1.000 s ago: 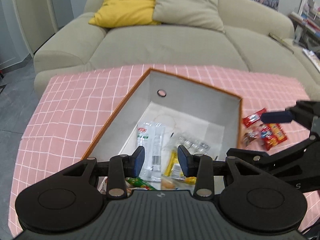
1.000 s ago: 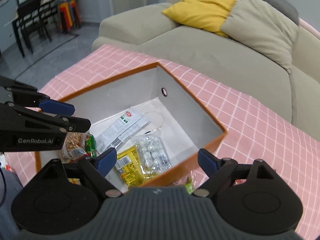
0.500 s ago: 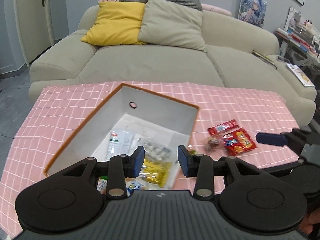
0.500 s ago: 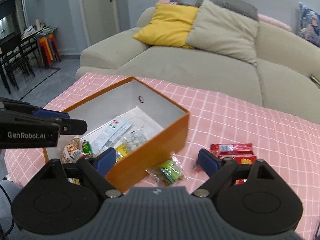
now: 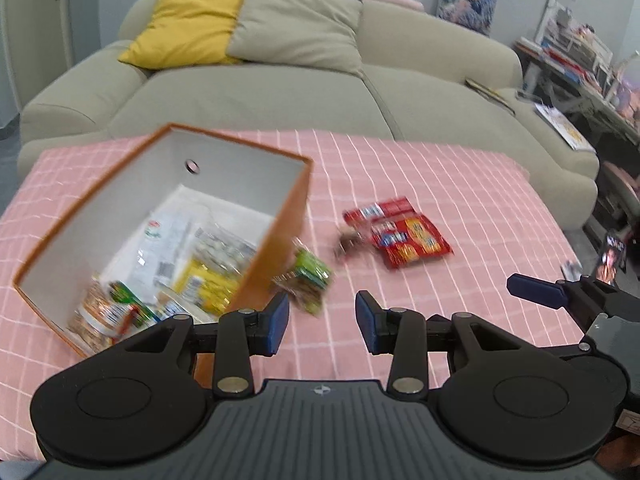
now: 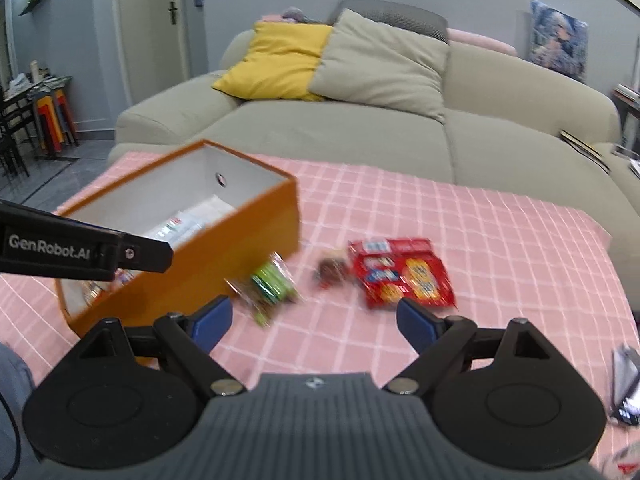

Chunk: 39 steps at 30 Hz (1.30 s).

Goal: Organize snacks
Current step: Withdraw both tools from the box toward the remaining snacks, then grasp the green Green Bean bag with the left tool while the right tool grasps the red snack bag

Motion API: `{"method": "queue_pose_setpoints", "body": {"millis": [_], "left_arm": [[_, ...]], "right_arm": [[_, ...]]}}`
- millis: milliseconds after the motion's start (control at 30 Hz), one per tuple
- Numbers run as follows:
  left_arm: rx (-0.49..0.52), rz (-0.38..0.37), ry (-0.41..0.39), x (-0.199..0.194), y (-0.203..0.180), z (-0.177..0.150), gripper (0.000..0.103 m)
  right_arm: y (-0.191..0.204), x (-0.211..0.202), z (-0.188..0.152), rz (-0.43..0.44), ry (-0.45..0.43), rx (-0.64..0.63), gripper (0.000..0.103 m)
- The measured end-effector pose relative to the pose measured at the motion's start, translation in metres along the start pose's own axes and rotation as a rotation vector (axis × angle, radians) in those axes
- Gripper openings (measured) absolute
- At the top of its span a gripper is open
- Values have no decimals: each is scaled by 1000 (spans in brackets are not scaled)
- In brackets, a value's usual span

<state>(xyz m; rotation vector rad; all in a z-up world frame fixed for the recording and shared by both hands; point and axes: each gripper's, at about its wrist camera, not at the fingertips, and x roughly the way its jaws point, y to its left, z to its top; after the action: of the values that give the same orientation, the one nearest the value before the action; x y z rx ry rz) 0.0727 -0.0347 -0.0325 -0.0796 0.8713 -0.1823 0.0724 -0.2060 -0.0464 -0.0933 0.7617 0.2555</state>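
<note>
An orange box (image 5: 282, 236) with a white inside stands on the left of the pink checked cloth and holds several snack packs. Beside its right wall lies a green packet (image 5: 311, 276), then a small brown packet (image 5: 347, 240) and red packets (image 5: 402, 234). My left gripper (image 5: 322, 322) hovers open and empty just right of the box's near corner. My right gripper (image 6: 314, 324) is open wide and empty, short of the green packet (image 6: 270, 284) and the red packets (image 6: 400, 272). The box (image 6: 200, 256) sits to its left.
The pink checked cloth (image 5: 460, 184) covers the table. A beige sofa (image 5: 280, 92) with yellow and beige cushions runs behind it. A cluttered desk (image 5: 580, 64) stands at far right. A dark flat object (image 6: 626, 384) lies at the cloth's right edge.
Both grippers have moved from above the box's inside to the right, toward the loose packets on the cloth. Neither has changed its opening or taken anything.
</note>
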Motion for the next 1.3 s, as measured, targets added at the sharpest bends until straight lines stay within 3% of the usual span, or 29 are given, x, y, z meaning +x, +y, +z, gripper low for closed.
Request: {"method": "queue_pose_setpoints", "body": {"millis": [200, 467, 800, 1033, 1300], "left_arm": [[2, 9, 23, 17, -10, -17, 46], [-1, 52, 49, 46, -11, -22, 49], [226, 136, 50, 89, -41, -4, 55], [326, 205, 75, 121, -48, 4, 56], [374, 255, 119, 152, -50, 10, 56]], "right_arm": [[-21, 9, -28, -77, 60, 45, 79], [-27, 27, -37, -70, 110, 54, 79], [-34, 58, -21, -59, 116, -61, 80], [-46, 88, -11, -73, 111, -172, 79], [-55, 127, -13, -87, 116, -397, 76]]}}
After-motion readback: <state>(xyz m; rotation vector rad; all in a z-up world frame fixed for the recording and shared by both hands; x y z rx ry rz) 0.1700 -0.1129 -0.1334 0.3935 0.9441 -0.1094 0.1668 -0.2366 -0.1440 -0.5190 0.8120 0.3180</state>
